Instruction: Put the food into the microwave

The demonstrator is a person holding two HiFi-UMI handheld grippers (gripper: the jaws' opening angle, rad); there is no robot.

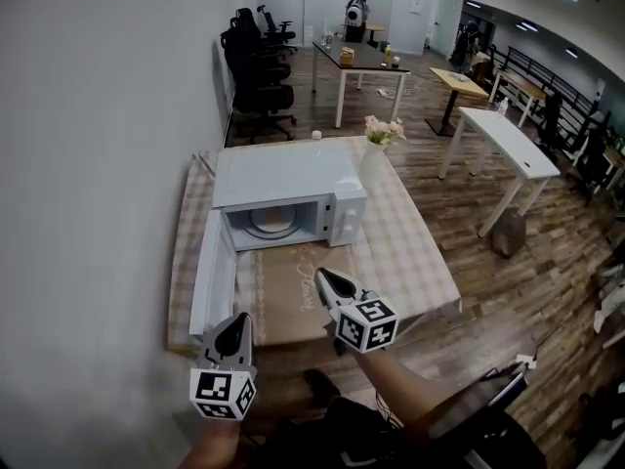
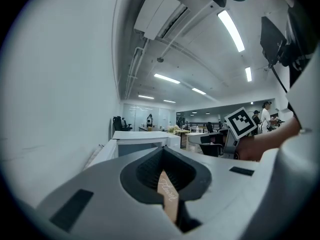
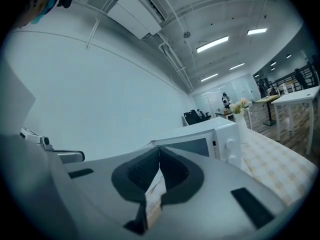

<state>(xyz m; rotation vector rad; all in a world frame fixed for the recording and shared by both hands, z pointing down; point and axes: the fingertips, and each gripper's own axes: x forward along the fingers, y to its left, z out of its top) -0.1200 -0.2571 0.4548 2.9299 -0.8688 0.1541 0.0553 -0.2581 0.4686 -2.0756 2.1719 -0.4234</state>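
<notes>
The white microwave (image 1: pixel 283 176) stands on the checked tablecloth with its door (image 1: pixel 213 272) swung open to the left. Inside the cavity lies a round plate (image 1: pixel 270 221); what is on it I cannot make out. My left gripper (image 1: pixel 237 322) hovers at the table's front edge below the open door, jaws together and empty. My right gripper (image 1: pixel 324 276) is over the brown mat (image 1: pixel 288 306) in front of the microwave, also shut and empty. In the left gripper view the gripper (image 2: pixel 162 150) points at the microwave (image 2: pixel 142 139). The right gripper (image 3: pixel 159 148) faces the microwave (image 3: pixel 200 139) too.
A vase of flowers (image 1: pixel 376 154) stands right of the microwave near the table's far edge. The wall runs along the left side. Black office chairs (image 1: pixel 259 66), a white desk (image 1: pixel 508 145) and a cardboard box (image 1: pixel 508 233) stand on the wooden floor beyond.
</notes>
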